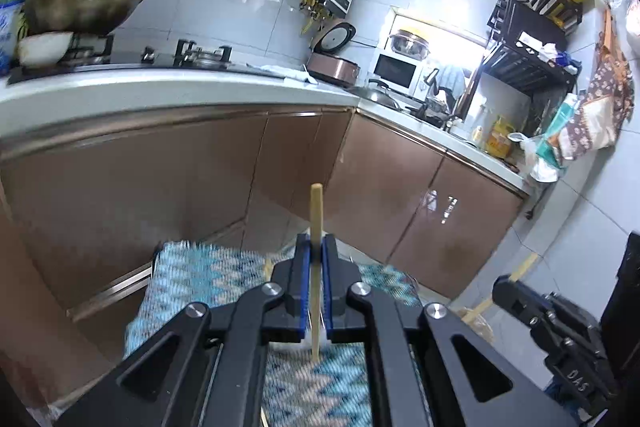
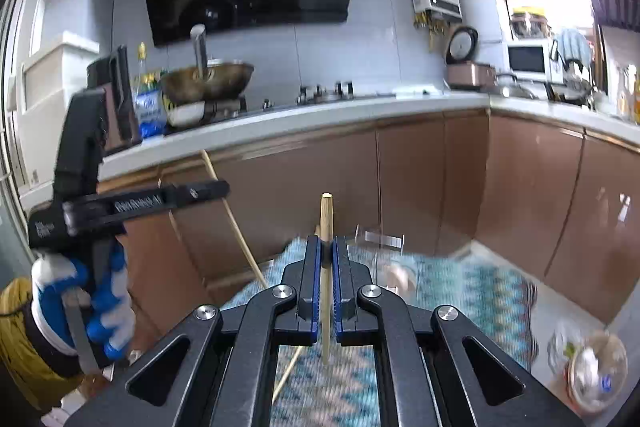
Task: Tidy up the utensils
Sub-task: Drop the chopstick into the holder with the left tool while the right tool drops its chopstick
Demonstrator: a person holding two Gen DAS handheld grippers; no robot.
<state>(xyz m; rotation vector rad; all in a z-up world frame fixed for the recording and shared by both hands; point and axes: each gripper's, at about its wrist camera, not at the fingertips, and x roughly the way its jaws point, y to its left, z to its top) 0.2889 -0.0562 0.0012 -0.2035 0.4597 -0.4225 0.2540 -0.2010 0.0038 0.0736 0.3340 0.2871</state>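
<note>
A: Where do we stand? Our left tongs (image 1: pixel 316 259) are clenched on one chopstick (image 1: pixel 316 211), which stands upright at lower centre of the left view, above the zigzag cloth (image 1: pixel 200 275).

B: Our right tongs (image 2: pixel 327 259) are clamped on the other chopstick (image 2: pixel 326 215), also upright at lower centre of the right view. A clear holder (image 2: pixel 384 259) shows blurred just right of them on the cloth.

A: That holder looks like our target, though we can't make it out well.

B: Then we should keep both grips firm, since each stick is thin and could pivot between the pads. We'd bring one hand in at a time, tip first.

A: Agreed, and we keep the sticks apart; the left hand (image 2: pixel 92 291) sits at the left edge of the right view, near enough to clash.
</note>
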